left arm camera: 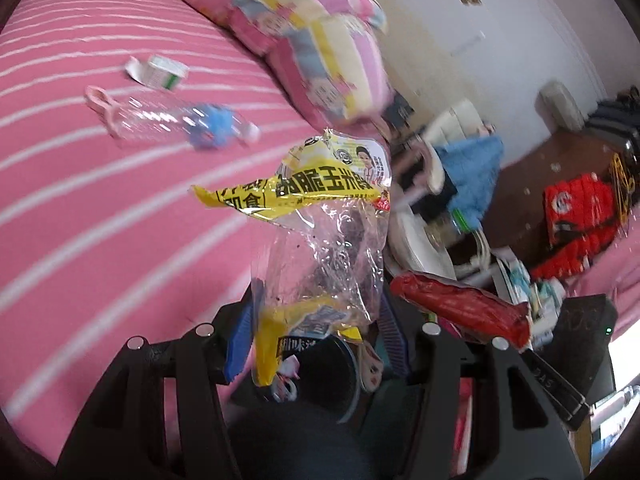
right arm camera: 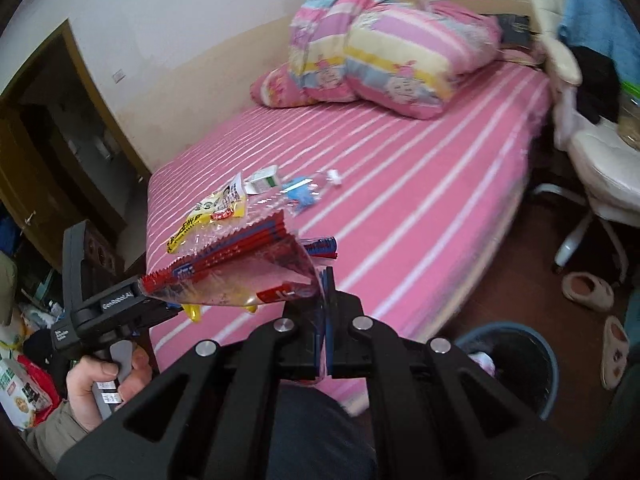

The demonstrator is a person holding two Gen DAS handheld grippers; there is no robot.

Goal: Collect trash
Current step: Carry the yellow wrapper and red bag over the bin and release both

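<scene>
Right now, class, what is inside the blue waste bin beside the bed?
The waste bin shows a dark liner and something pale pink and white near its rim. The right gripper hides the bin's left side.

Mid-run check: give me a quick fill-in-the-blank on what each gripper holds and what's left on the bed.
1. The left gripper is shut on a clear snack wrapper with a ____ printed band.
2. The right gripper pinches a ____ wrapper.
3. A clear plastic ____ with a blue label lies on the striped bed.
4. The small carton lies on the ____.

Missing: yellow; red; bottle; bed
</scene>
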